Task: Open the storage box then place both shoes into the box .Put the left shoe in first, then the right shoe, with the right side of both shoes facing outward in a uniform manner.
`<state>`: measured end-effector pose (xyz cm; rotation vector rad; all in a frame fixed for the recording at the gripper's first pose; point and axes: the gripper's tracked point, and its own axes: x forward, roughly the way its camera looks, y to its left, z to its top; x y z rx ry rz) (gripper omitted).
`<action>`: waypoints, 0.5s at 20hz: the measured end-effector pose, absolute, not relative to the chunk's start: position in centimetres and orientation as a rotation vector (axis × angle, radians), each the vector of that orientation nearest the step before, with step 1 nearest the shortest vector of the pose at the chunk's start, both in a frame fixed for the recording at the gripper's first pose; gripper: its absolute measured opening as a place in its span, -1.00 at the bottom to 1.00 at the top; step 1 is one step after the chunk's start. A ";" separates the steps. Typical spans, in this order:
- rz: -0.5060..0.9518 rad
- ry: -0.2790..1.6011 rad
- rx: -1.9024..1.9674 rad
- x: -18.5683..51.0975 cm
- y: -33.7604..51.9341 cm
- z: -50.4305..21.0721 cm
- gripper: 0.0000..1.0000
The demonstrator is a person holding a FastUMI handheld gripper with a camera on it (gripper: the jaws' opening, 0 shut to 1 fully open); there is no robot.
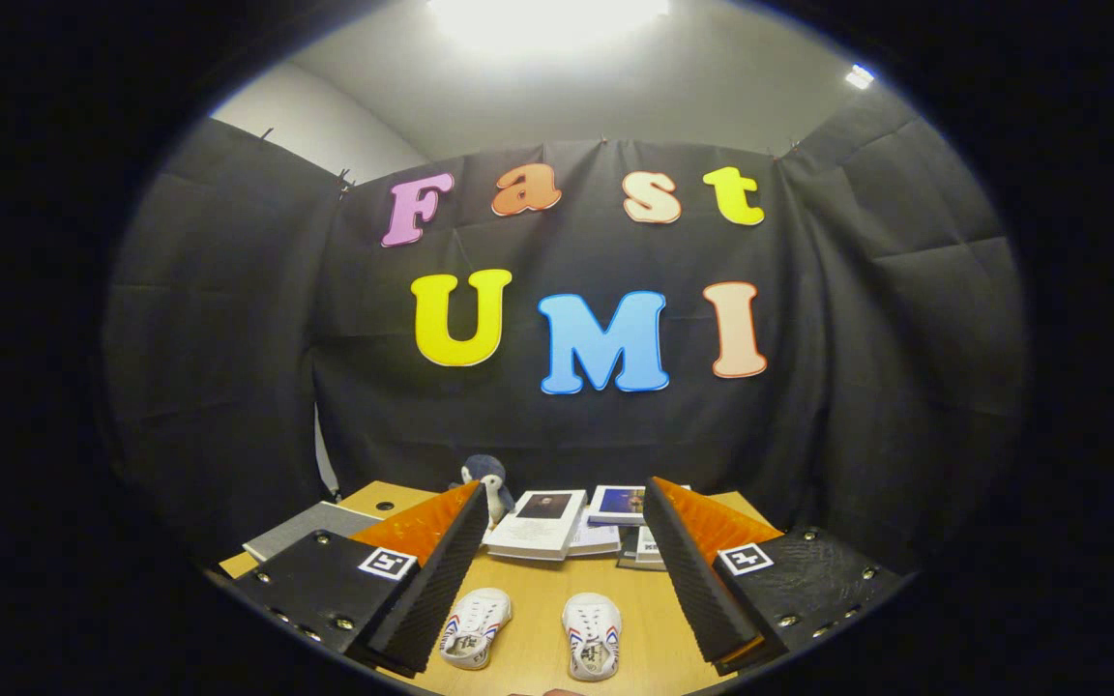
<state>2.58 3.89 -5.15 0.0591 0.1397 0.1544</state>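
Hand-held gripper (567,570) spread above shoes (592,633).

Two white shoes (533,633) with red and blue side stripes and dark printed insoles are seen on a light wooden table (538,580). A small plush penguin (487,480) is coloured grey-blue with a white face. White-covered books (542,522) carry dark cover pictures. A grey flat box (310,527) is seen beside them.
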 end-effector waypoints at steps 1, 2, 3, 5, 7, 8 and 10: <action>0.181 0.158 0.074 2.9 4.6 -5.6 0.96; 0.211 0.177 0.089 3.3 5.3 -6.1 0.95; 0.237 0.197 0.101 3.7 6.0 -6.7 0.96; 0.301 0.243 0.124 4.5 7.6 -8.0 0.96; 0.365 0.305 0.156 4.8 9.4 -9.5 0.95; 0.400 0.326 0.170 4.9 10.6 -9.9 0.95; 0.463 0.363 0.187 5.2 12.2 -11.0 0.95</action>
